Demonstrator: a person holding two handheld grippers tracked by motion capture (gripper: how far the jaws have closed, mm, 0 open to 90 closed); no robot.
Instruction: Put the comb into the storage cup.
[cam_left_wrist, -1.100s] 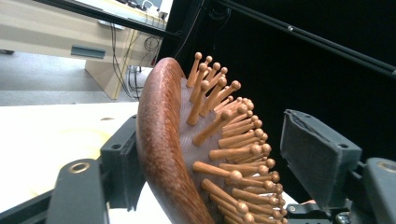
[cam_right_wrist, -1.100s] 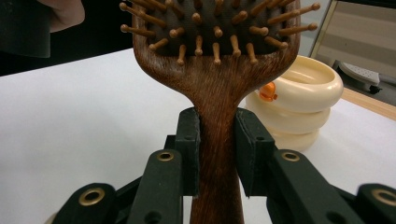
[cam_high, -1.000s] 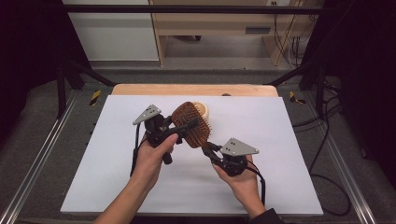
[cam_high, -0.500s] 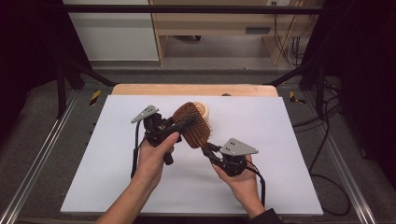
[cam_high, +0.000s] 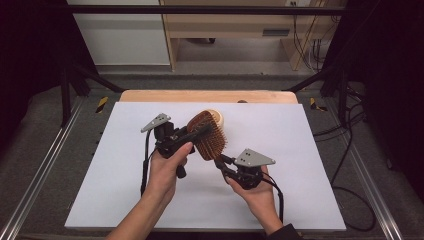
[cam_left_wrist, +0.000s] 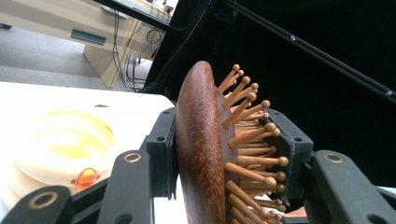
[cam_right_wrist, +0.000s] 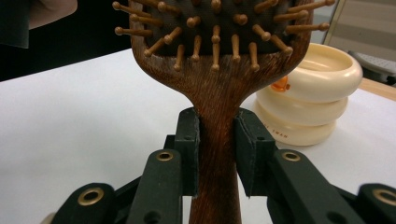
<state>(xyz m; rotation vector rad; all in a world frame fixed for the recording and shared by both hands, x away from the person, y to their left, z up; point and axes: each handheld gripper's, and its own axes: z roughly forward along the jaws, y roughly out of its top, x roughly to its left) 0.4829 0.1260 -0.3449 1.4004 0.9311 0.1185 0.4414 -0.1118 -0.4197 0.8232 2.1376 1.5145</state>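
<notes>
Both grippers hold one wooden brush (cam_high: 207, 135) up off the white sheet (cam_high: 300, 150).

The left gripper (cam_high: 192, 134) has its jaws clamped across the brush head, one on the smooth wooden back, the other against the bristle side, as the left gripper view shows. The right gripper (cam_high: 221, 161) pinches the handle (cam_right_wrist: 217, 154) just below the head, its jaws pressed to both sides of the wood. In the high view the brush slants, head away from the person, handle toward the right gripper, bristles facing the person's right. A cream ringed pot (cam_right_wrist: 310, 95) stands on the sheet just behind the brush head, apart from it.
</notes>
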